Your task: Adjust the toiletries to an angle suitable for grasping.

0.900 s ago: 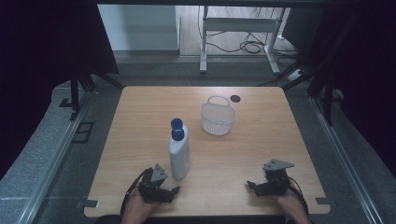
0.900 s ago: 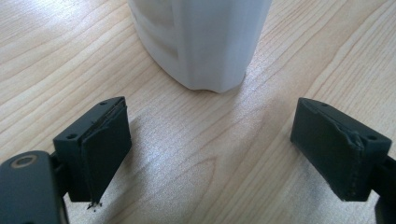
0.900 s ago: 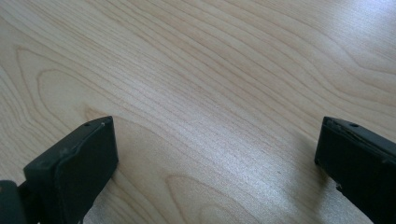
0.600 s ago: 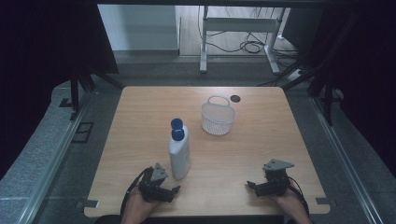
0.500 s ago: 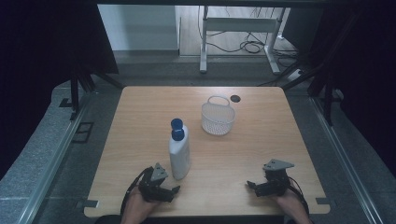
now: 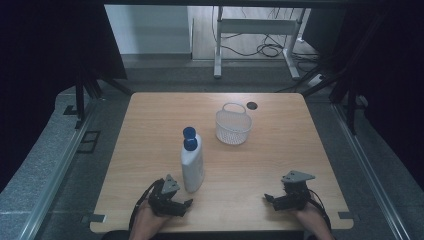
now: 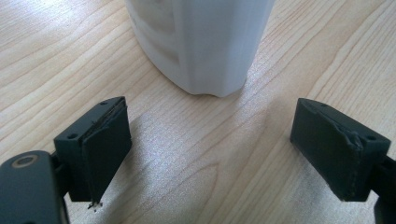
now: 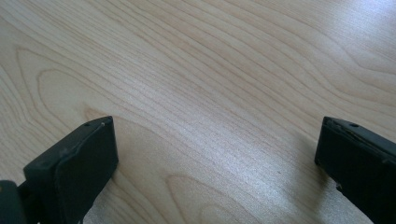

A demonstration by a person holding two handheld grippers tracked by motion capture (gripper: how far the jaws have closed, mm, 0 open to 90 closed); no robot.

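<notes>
Nearest the person, at the near edge of the table [image 6: 150,130], both hands rest low with their grippers. Left gripper [image 6: 176,205] lies at the near left, jaws spread wide with bare wood between them, gripping nothing; its own view shows the same wide gap [image 7: 219,154]. Right gripper [image 6: 275,199] sits well apart at the near right, jaws equally wide and empty, and in its own view the gap [image 8: 215,158] has plain tabletop ahead of it.

Just beyond the left gripper, close but not touching, stands the bottle [image 6: 192,165]. From the left gripper view its base [image 7: 201,46] is straight ahead and a little to the left of the gap's middle, so a short push forward would probably bring the jaws around it. The bottle is upright, its long axis vertical, and the left hand is clearly the nearer one; the right is far across the table from it.

It is white plastic with a flattened, ribbed body, narrower at the shoulder, topped by a blue cap [image 6: 189,137]. It will likely be light and a bit slippery, and tall enough to tip if pushed low on one side.

Farther on, right of centre, stands a white mesh basket [image 6: 233,129] with its handle raised, seemingly empty. Behind it a small dark round spot [image 6: 251,105] lies near the far edge.
</notes>
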